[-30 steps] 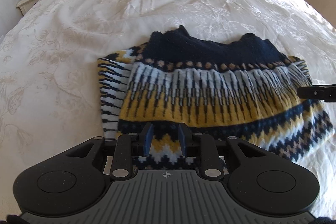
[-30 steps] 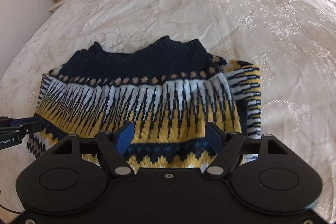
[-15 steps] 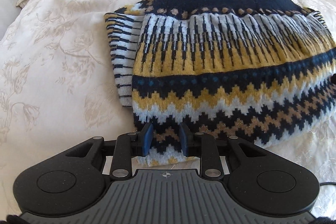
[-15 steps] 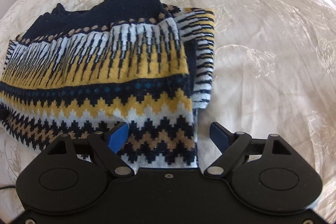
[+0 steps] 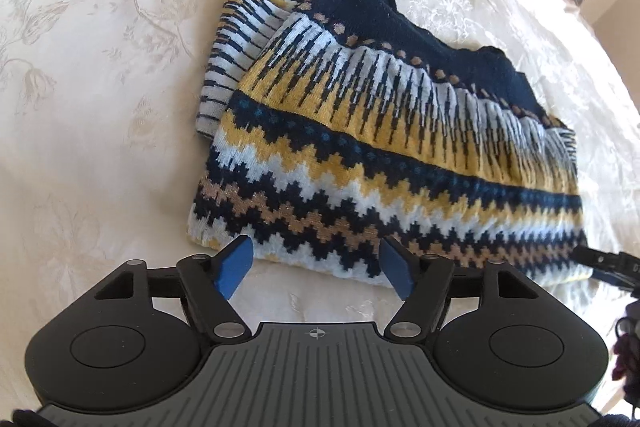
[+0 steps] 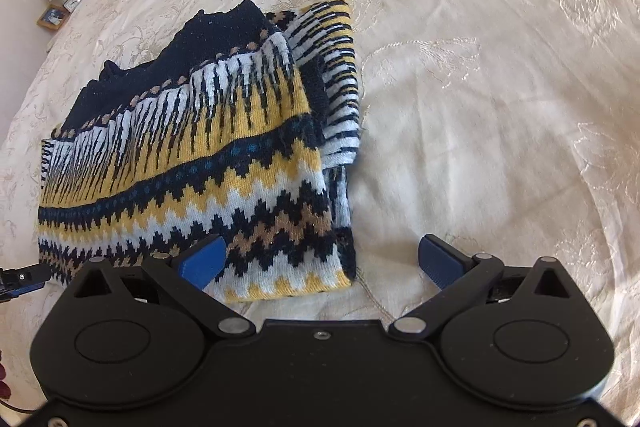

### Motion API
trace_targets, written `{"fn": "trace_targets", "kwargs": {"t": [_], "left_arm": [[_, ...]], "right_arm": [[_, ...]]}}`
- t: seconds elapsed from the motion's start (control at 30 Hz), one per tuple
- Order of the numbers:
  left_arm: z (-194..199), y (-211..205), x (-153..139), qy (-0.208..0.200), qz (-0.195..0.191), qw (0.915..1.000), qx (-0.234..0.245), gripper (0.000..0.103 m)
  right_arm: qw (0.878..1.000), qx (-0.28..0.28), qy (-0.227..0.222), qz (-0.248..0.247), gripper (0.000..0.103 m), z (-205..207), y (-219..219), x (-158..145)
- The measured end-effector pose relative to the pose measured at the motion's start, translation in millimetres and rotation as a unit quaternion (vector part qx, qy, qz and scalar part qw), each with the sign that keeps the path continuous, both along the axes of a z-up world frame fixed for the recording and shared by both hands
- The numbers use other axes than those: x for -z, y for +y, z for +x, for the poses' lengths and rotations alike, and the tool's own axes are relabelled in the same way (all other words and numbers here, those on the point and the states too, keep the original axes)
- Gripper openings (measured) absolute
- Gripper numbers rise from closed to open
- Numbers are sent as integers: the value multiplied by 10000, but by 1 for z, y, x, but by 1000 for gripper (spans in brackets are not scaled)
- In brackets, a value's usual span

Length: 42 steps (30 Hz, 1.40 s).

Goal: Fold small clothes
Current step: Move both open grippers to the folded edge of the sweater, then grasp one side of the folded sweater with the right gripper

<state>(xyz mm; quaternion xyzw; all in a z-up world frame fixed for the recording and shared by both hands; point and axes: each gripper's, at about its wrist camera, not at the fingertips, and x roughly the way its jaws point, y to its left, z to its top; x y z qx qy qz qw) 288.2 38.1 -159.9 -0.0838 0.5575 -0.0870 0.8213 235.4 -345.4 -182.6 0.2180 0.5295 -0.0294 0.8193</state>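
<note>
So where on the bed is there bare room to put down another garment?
Bare bedspread runs wide to the right of the sweater, past its striped sleeve. More lies to its left and beyond its navy collar. The near hem is crowded: both open grippers, left and right, sit there.

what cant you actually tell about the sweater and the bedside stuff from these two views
- Sweater: layers and sleeves beneath the top fold are hidden in both views.
- Its near right corner, left wrist view: covered by the right gripper.
- Left gripper, right wrist view: cut off by the frame edge.
- Bedside table items, right wrist view: too small to identify.
</note>
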Motion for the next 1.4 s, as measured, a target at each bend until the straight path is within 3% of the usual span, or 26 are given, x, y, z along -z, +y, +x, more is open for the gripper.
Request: {"fn": "trace_targets", "kwargs": {"t": [0.3, 0.5, 0.97, 1.4], "left_arm": [[12, -43, -16, -226, -25, 9997, -8, 73], [37, -85, -22, -466, 284, 9983, 206, 73], [90, -133, 17, -126, 1050, 9940, 293, 73], [104, -141, 42, 94, 1269, 9915, 256, 99]], "right_arm": [[9991, -122, -41, 413, 102, -5, -9, 3], [9972, -153, -116, 720, 102, -4, -21, 3], [9884, -207, -216, 1490, 102, 19, -53, 11], [9717, -396, -360, 2303, 103, 69, -64, 34]]}}
